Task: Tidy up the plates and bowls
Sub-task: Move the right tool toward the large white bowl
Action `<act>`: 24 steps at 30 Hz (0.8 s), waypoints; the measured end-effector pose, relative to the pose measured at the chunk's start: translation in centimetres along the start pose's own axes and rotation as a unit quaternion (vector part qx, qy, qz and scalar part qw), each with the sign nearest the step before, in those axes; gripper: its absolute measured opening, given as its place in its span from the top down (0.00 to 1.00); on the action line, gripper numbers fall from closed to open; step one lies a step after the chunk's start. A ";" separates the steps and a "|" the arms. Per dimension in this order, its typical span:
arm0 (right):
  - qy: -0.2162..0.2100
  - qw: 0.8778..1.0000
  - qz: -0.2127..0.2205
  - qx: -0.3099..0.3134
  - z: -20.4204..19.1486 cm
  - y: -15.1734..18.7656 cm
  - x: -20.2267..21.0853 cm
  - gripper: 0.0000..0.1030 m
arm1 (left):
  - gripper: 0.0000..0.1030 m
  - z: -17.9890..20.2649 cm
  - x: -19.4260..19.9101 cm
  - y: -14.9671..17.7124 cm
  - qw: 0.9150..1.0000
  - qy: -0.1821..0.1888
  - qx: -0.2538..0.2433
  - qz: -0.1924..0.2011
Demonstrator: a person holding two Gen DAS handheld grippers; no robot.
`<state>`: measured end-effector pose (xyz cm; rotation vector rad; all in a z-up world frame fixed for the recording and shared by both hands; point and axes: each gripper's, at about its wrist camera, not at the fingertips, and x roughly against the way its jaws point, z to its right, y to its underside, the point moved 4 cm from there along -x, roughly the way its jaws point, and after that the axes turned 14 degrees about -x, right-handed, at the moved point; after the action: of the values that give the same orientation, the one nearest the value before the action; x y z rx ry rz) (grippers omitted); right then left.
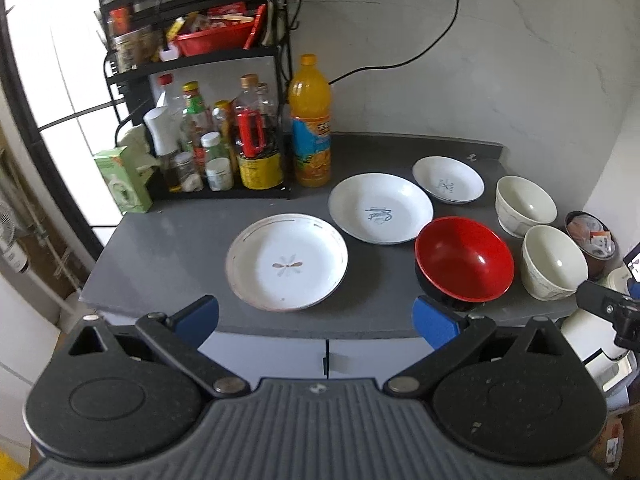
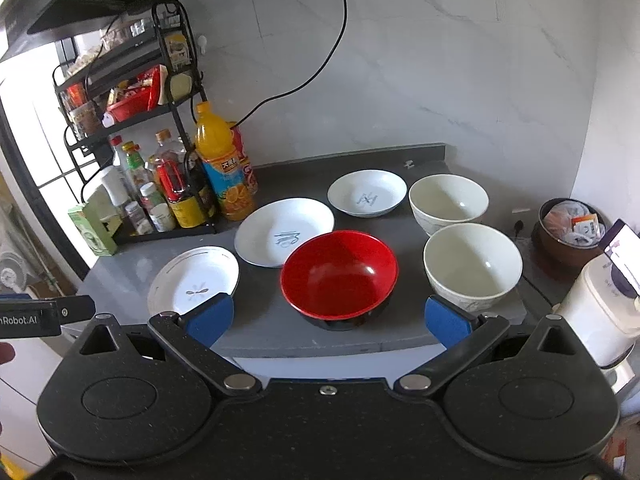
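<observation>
Left wrist view shows left gripper [image 1: 316, 320] and right gripper [image 2: 328, 318] with jaws released and empty, held short of the counter [image 1: 168, 256], where three plates [image 1: 286, 266] and three bowls [image 1: 464, 260] lie unstacked, evidently awaiting sorting.

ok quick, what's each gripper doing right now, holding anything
left gripper: open, holding nothing, short of the counter edge.
right gripper: open, holding nothing, in front of the red bowl.
</observation>
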<state>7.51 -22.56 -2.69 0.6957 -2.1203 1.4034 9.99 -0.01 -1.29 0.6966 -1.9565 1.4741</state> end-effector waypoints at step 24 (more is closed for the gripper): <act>0.123 0.983 0.021 -0.135 -4.6 -2.6 -10.7 0.00 | 0.01 -8.4 -14.7 -8.7 0.991 0.078 -0.101 0.027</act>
<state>17.78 -17.69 -6.37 0.3534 -2.0833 1.1268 27.46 6.76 -4.34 0.4300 -1.9808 1.2977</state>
